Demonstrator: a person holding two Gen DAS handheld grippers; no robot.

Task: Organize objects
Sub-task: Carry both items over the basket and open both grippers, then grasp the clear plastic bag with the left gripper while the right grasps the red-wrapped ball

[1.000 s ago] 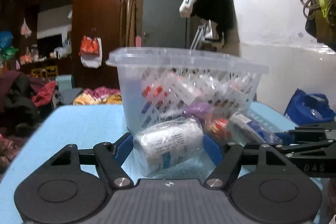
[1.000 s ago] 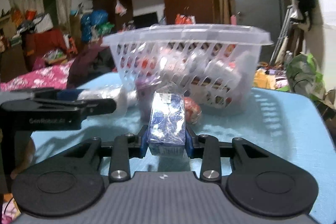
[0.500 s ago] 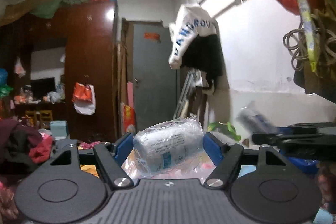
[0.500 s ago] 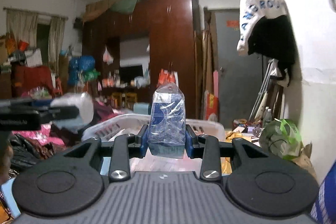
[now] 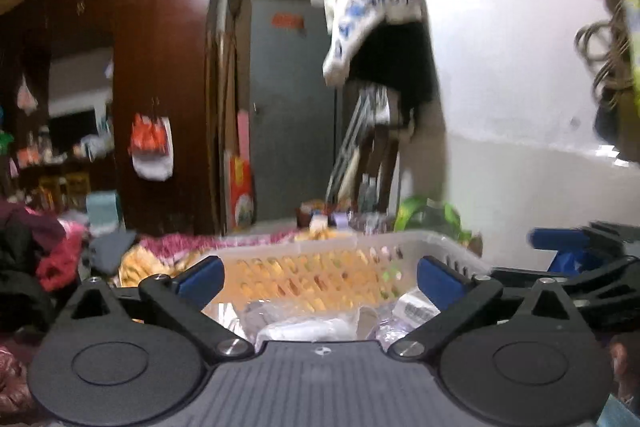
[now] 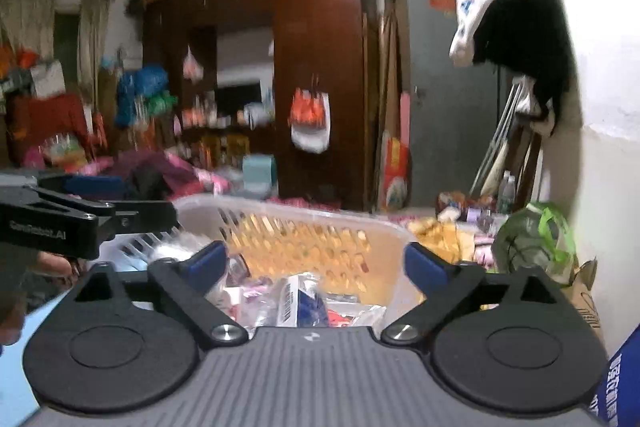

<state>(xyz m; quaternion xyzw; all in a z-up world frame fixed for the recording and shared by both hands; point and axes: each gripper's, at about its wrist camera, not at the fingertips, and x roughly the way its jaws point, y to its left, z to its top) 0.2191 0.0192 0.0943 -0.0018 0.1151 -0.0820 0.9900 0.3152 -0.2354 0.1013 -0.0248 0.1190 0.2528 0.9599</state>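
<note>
A clear plastic lattice basket (image 5: 360, 247) sits just below both grippers; it also shows in the right wrist view (image 6: 304, 217). My left gripper (image 5: 320, 277) is open and empty above it. A white wrapped packet (image 5: 308, 329) lies in the basket under its jaws. My right gripper (image 6: 316, 263) is open and empty above the basket. A blue and white wrapped box (image 6: 298, 297) lies in the basket below it, among several other packets. The right gripper shows at the left view's right edge (image 5: 580, 251); the left gripper shows at the right view's left edge (image 6: 80, 215).
A dark wooden wardrobe (image 6: 320, 67) and a grey door (image 5: 288, 107) stand behind. A white wall (image 5: 520, 87) with hanging clothes is at the right. A green bag (image 6: 532, 243) lies beyond the basket. Cluttered clothes (image 5: 40, 251) fill the left.
Both grippers have opened over the basket. The white packet and the blue box have left the jaws and now lie inside the basket. Both views have tilted lower.
</note>
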